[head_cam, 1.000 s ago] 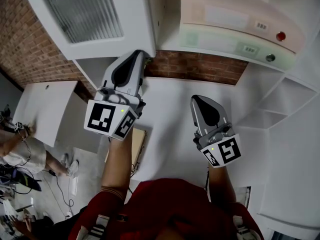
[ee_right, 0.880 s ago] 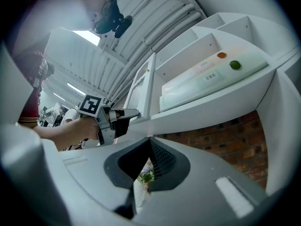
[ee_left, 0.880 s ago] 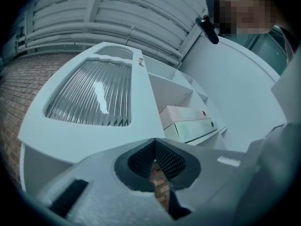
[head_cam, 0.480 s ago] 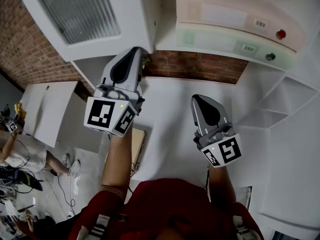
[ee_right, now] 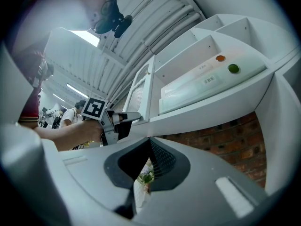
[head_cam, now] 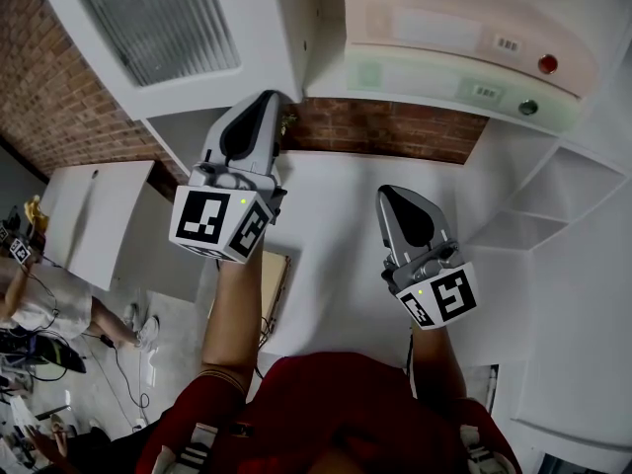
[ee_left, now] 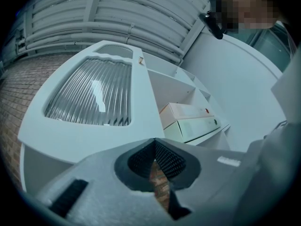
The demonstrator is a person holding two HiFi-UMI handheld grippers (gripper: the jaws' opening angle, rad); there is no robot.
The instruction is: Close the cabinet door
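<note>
Nearest me, both tongs are raised over the white desk (head_cam: 336, 235), and neither has shifted in the last second. My left tongs (head_cam: 269, 107) are pressed together on nothing. My right tongs (head_cam: 393, 201), lower and to their right, also meet at the tips with nothing gripped. Beyond both runs the red brick wall (head_cam: 395, 131).

Just above and ahead of the left tongs hangs the white cabinet door with a ribbed glass panel (head_cam: 168, 28), swung wide open to the left of its opening. Its lower corner sits just beside the left tongs, though I cannot tell whether they touch. Seen from the left tongs (ee_left: 154, 144), the door (ee_left: 89, 98) fills the space up and to their left. From the right tongs (ee_right: 149, 142) it shows edge-on (ee_right: 143, 93), again up and left.

Farthest off, above and ahead of the right tongs, pale pink and pale green boxes (head_cam: 464, 42) rest on the white shelf (head_cam: 395, 99) inside.

With nothing moved, the door stands as open as before. I judge the closing push has not begun, and the left tongs look best placed to deliver it.
</note>
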